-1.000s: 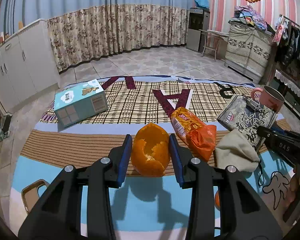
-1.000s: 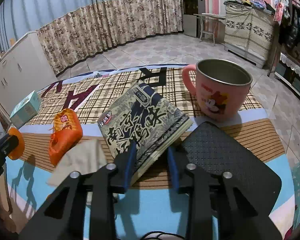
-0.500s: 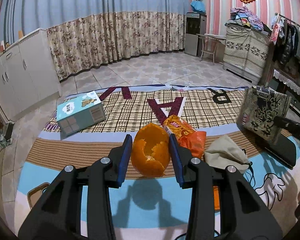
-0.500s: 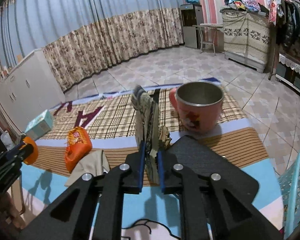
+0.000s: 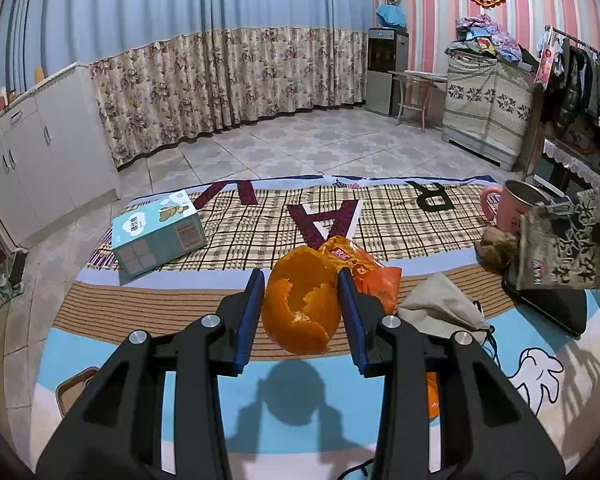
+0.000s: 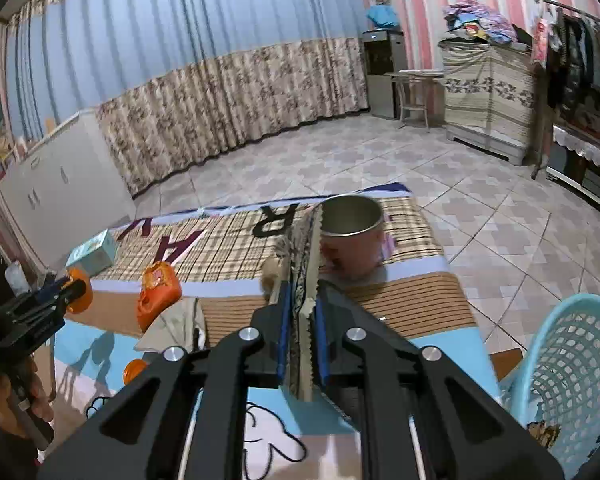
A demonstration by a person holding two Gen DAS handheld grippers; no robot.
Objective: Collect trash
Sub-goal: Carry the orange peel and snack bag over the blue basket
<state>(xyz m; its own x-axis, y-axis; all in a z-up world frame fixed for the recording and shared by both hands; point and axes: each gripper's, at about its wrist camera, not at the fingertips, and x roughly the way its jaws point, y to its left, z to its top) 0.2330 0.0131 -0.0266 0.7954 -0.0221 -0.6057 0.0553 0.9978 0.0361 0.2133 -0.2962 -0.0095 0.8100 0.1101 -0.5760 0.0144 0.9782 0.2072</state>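
My left gripper (image 5: 302, 292) is shut on a hollow orange peel (image 5: 302, 308), held above the cartoon play mat (image 5: 140, 344). My right gripper (image 6: 303, 300) is shut on a patterned snack bag (image 6: 305, 272), which stands edge-on between the blue pads, lifted off the mat. In the left wrist view that bag (image 5: 560, 248) hangs at the far right. An orange snack packet (image 5: 364, 268) and a beige cloth pouch (image 5: 440, 304) lie on the mat just past the peel. The right wrist view shows the left gripper with its peel (image 6: 78, 290) at the far left.
A light blue mesh basket (image 6: 568, 368) stands at the mat's right edge. A pink mug (image 6: 352, 240), a crumpled brown wad (image 5: 496, 244) and a black pad (image 5: 548, 308) sit on the right. A teal tissue box (image 5: 158, 232) lies far left. Tiled floor beyond.
The right gripper closed on the snack bag, lifted it off the black pad and turned it edge-on, and the basket came into view. The left gripper kept the peel, rising slightly.
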